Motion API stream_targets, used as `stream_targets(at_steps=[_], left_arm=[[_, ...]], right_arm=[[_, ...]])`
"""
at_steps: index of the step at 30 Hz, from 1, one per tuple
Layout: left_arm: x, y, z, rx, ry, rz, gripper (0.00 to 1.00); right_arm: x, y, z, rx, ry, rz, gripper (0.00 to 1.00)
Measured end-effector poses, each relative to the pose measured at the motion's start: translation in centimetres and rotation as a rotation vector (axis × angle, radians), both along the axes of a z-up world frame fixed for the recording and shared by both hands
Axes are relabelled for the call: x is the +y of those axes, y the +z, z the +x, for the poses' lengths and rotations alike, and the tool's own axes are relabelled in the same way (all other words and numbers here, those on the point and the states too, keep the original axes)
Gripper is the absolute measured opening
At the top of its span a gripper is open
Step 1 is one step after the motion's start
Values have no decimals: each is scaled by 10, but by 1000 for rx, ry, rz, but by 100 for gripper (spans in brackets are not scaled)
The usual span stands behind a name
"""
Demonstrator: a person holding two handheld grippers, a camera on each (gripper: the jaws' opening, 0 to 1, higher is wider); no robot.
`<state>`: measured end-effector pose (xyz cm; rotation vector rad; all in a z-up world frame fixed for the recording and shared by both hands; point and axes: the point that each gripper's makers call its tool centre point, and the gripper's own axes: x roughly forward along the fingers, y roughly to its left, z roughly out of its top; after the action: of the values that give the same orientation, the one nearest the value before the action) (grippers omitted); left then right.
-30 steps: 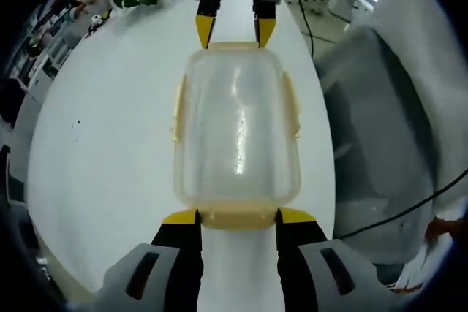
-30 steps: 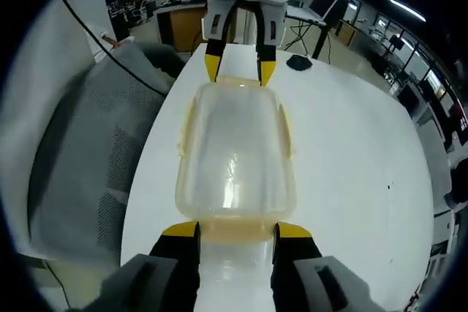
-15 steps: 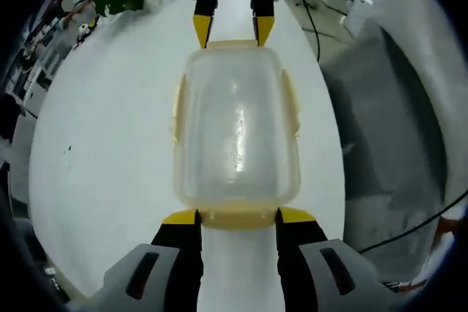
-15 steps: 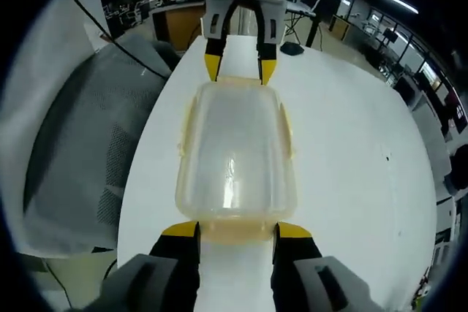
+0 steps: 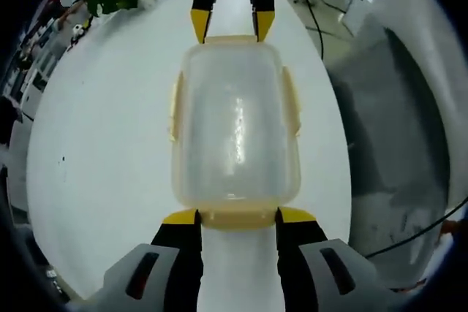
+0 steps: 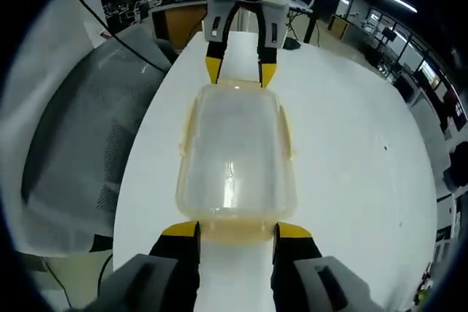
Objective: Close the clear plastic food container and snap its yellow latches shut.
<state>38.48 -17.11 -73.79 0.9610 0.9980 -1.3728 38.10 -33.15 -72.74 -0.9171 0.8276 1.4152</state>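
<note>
White table (image 5: pixel 95 144) is carrying the clear container (image 5: pixel 235 126), lid on, lying lengthwise between two facing tools. Left gripper (image 5: pixel 235 215) is bracketing the near end latch (image 5: pixel 235 218), jaws spread about as wide as it; right gripper (image 6: pixel 235 230) is doing the same at the opposite end, probably to press both end latches down together. Side latches (image 5: pixel 175 104) are flaring outward, apparently unsnapped. No legible writing.

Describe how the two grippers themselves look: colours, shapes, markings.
Each gripper has two black fingers with yellow tips on grey housing, as on the left gripper and the right gripper. Seen from the right gripper view, the left's white housing carries a small green light.
</note>
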Motion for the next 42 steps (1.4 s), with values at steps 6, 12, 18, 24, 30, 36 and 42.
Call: stream_targets(at_steps=[6,12,18,24,30,36,42], left_arm=[[2,-3,4,7,-5,11,37],[4,-4,6,3,-14,18,37],[5,3,10,-7,-28,19,37],[10,-3,12,-3,-32,35,37],[7,-3,8,-3,-38,33,37],[6,-2,7,-2,-17,28,37],[6,-5,6,-19,-19,33,37]], right_arm=[[1,-2,3,3,-9,11,35],[3,-6,3,9,-19,13,35],[5,-1,5,6,-29,26,35],[10,-7,6,10,-33,18,35],[7,-15,1,6,-25,-7,35],[5,-15,4,-16,-14,-15,36],[5,-16,3,-18,-11,-28,36]])
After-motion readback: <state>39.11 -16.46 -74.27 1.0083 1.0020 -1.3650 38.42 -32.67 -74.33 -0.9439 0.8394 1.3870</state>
